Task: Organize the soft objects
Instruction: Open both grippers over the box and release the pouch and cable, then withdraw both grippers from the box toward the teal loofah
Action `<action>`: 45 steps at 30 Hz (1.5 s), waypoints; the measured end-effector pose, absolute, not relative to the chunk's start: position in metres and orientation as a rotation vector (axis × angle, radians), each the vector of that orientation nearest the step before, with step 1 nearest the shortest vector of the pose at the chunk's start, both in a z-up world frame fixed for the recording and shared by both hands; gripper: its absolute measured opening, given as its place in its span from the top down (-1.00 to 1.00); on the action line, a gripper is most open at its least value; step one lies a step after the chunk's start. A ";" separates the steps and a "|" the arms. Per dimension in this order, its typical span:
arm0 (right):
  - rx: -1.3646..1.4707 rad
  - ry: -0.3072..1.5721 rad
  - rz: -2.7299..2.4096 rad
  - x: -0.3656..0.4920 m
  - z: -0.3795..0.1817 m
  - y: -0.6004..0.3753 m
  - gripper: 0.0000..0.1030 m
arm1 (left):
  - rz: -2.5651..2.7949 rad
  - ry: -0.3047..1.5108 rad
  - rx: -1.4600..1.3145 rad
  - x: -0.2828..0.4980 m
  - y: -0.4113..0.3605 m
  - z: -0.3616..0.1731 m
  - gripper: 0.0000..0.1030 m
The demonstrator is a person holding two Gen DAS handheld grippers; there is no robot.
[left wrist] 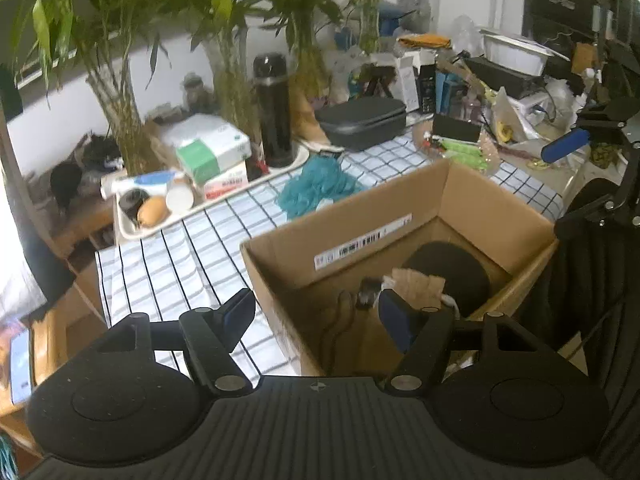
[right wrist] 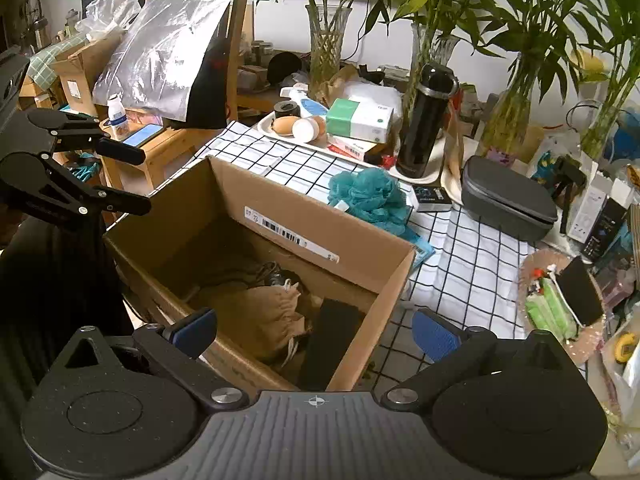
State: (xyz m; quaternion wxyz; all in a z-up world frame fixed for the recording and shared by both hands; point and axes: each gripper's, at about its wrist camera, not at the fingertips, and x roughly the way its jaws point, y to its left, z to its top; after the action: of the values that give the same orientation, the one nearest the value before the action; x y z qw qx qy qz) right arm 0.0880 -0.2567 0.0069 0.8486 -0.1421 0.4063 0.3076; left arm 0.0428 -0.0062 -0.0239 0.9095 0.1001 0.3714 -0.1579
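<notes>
Both the left tongs and right tongs hang wide and empty over the cardboard box, which already holds a tan pouch, so next comes a reach for the teal bath sponge lying just beyond on the desk.
</notes>
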 end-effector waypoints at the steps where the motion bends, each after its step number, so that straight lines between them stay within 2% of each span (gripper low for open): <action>1: -0.298 0.859 0.648 0.088 0.006 -0.257 -1.00 | -0.324 0.776 0.201 0.042 -0.005 -0.025 -0.31; 24: -0.268 0.939 0.569 0.104 -0.018 -0.271 -1.00 | -0.314 0.847 0.187 0.045 0.004 -0.043 -0.31; 45: -0.190 0.931 0.519 0.128 -0.029 -0.277 -1.00 | -0.295 0.792 0.117 0.063 0.011 -0.040 -0.31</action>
State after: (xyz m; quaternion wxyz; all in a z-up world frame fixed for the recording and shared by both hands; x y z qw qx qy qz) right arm 0.1278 -0.2773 -0.0286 0.8570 -0.0903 0.4431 0.2470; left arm 0.0626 0.0108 -0.0403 0.9103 0.0569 0.3842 -0.1432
